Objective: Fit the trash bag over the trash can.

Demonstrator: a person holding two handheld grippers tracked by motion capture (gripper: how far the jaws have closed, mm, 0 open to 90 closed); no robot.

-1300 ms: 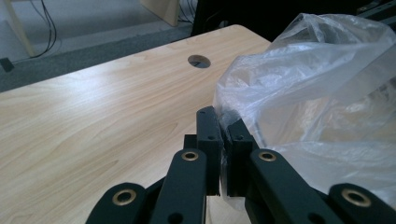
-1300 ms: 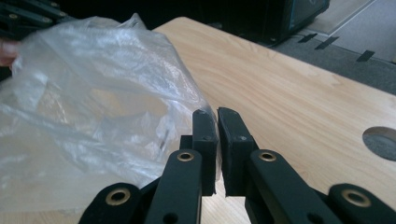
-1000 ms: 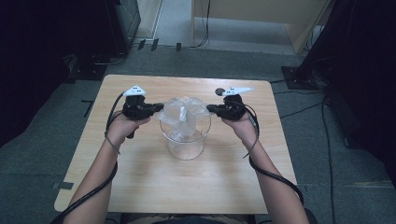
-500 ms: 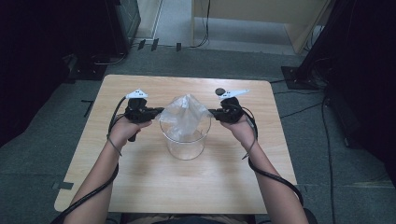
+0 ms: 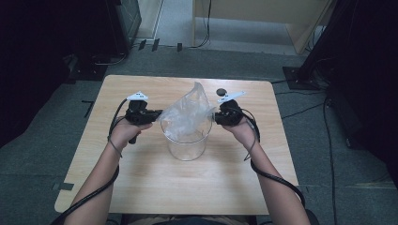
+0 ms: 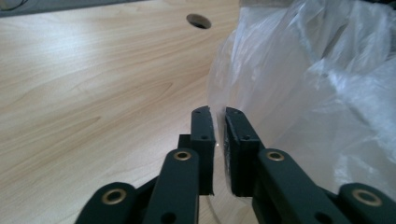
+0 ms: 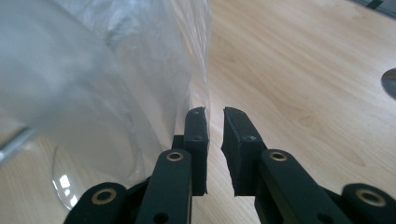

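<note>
So we've got a light wooden table (image 5: 141, 187) with a clear glass beaker (image 5: 187, 143) sitting about in the middle, and a thin see-through plastic bag (image 5: 187, 112) stuffed partway into its mouth, the rest of it poking up in a crumpled peak above the rim

Starting on the left: our left gripper (image 5: 155, 114) sits level with the beaker's rim, pointing in at the bag's left edge. In the left gripper view the jaws have just been easing apart, and now there's a narrow gap with the bag's edge (image 6: 219, 116) running right through it. We reckon the pads aren't really pinching the film any more, though it's so thin we can't swear it's not brushing one of them

Over on the right it's a mirror image: our right gripper (image 5: 216, 116) comes in at the opposite edge, jaws also just opened a crack, and in the right gripper view the film's edge (image 7: 205, 100) hangs at the slot between them rather than being squeezed

Makes sense to us why both sit at opposite sides at rim height: that's how you'd spread a liner's mouth over a beaker, then let go once it's draped. There's also a small dark hole (image 5: 221, 92) in the tabletop behind the right gripper
</note>
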